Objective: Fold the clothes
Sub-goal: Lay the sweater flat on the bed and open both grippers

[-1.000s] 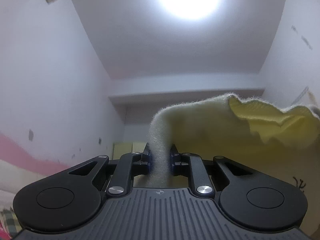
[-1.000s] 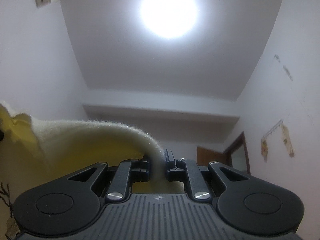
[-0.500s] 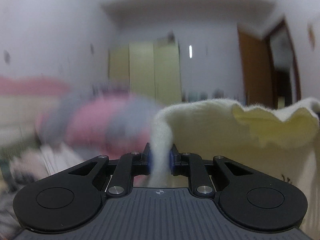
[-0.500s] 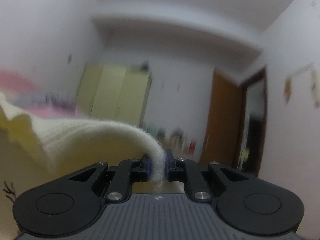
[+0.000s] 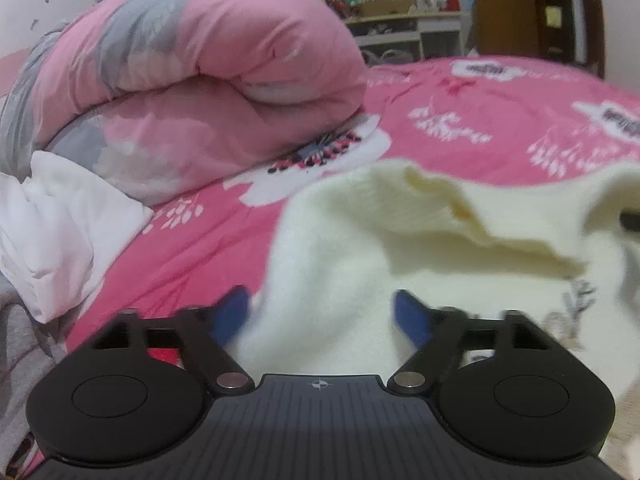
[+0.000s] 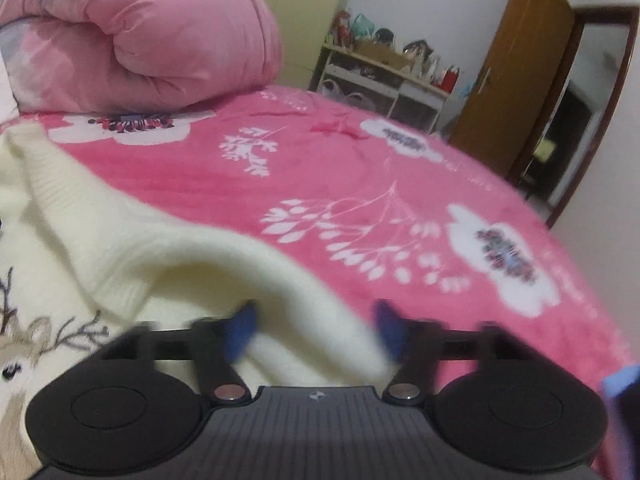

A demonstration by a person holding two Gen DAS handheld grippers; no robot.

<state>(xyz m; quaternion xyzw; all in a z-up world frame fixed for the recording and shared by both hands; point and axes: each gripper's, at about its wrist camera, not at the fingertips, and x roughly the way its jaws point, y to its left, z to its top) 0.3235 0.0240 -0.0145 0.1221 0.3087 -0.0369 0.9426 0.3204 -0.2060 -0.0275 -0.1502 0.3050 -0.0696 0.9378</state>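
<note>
1. My left gripper and right gripper: blue pads motion-blurred, jaws spread apart.
2. Cream sweater lies between both fingers, slumped on pink bedspread; its far edge is cut off at 3 o'clock.

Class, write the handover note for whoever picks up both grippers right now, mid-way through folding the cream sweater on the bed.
Left gripper: open, fingers apart on either side of the cream sweater, not pinching it.
Right gripper: open too, with the sweater's edge lying between its fingers.
Things: the sweater lies on the pink bedspread, deer motif facing up; a rolled pink quilt sits behind it.
Done: sweater laid out on the bed and released.
Left: no fold visible yet; sleeves and body probably remain.
</note>
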